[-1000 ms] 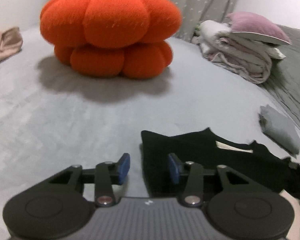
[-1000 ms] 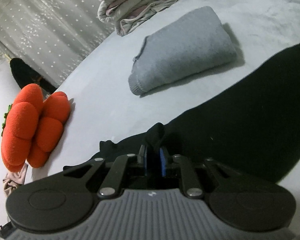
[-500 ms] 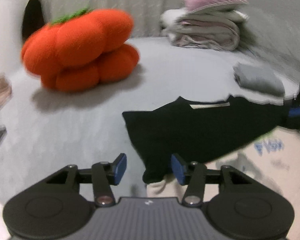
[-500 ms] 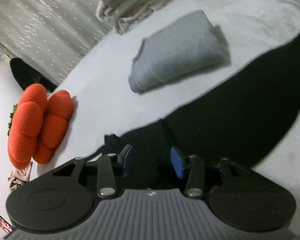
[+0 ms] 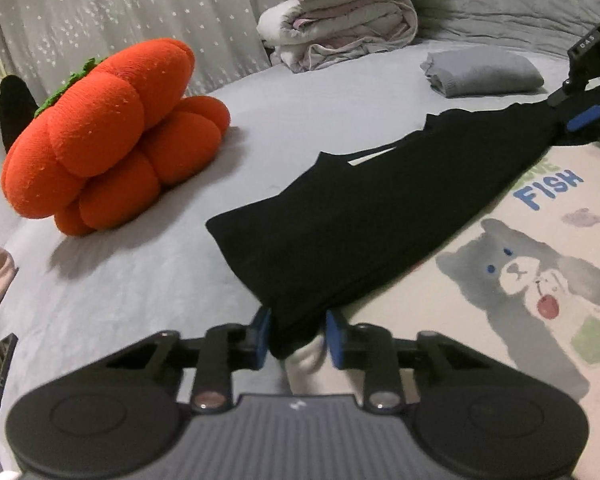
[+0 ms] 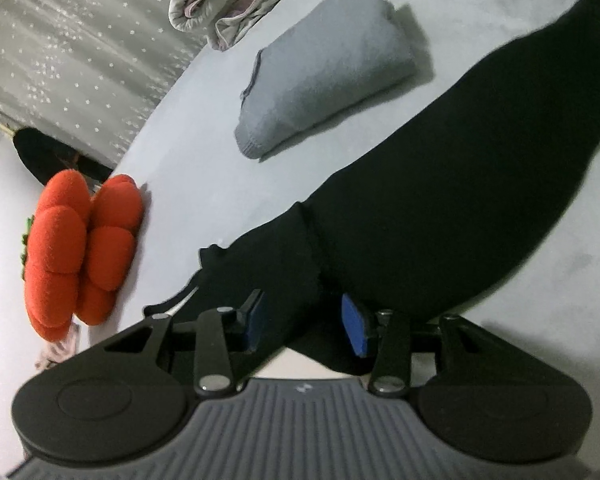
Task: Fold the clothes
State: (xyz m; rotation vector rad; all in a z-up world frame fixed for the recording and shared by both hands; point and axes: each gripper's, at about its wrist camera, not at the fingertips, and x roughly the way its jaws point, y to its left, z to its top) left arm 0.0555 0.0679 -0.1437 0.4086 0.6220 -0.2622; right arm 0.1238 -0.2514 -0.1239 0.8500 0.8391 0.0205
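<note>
Black cloth, the shirt, lies folded long across the grey bed, one edge over a cartoon bear blanket. Both the left gripper and right gripper straddle its ends with jaws apart, unclenched. Closing too shallow could pinch one layer only and spill the fold.

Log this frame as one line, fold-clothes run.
step: fold | left gripper: open, straddling black garment corner | right gripper: open, garment between fingers | grey folded garment: aside
</note>
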